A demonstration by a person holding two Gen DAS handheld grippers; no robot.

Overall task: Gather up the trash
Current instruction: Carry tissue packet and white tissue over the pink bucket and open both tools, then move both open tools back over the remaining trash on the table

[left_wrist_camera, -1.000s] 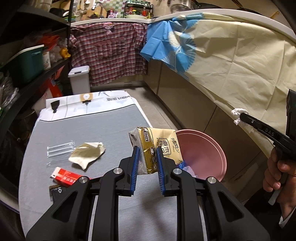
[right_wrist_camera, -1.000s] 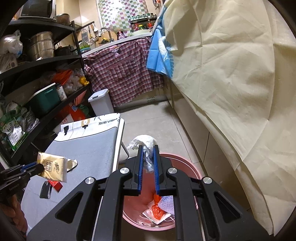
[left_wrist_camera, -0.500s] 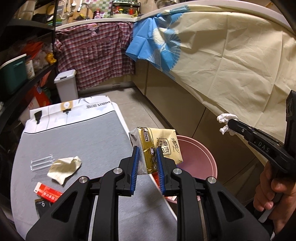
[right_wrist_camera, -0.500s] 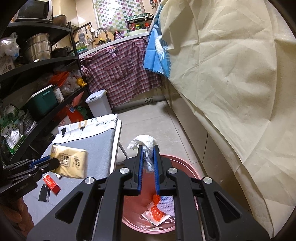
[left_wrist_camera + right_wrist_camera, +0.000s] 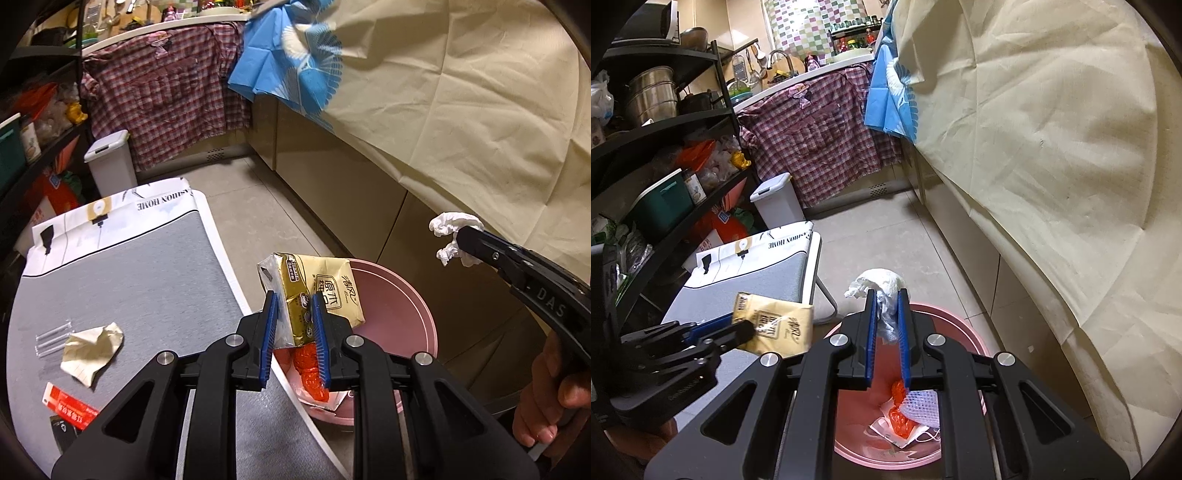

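Observation:
My left gripper (image 5: 293,308) is shut on a gold tissue pack (image 5: 314,288) and holds it over the near rim of the pink basin (image 5: 402,314). The pack also shows in the right wrist view (image 5: 775,326). My right gripper (image 5: 886,306) is shut on a crumpled white tissue (image 5: 882,286) above the pink basin (image 5: 960,328). The tissue also shows at the right of the left wrist view (image 5: 452,230). Red wrapper and white mesh trash (image 5: 908,410) lie in the basin.
On the grey board (image 5: 129,273) lie a crumpled beige paper (image 5: 92,347), clear plastic tubes (image 5: 51,336), a red packet (image 5: 70,406) and a small black item (image 5: 61,430). A white bin (image 5: 110,162) stands behind. Shelves are left, draped cabinets right.
My left gripper has carried the tissue pack right, off the board and over the basin's edge. My right gripper holds its tissue above the basin, nearly still.

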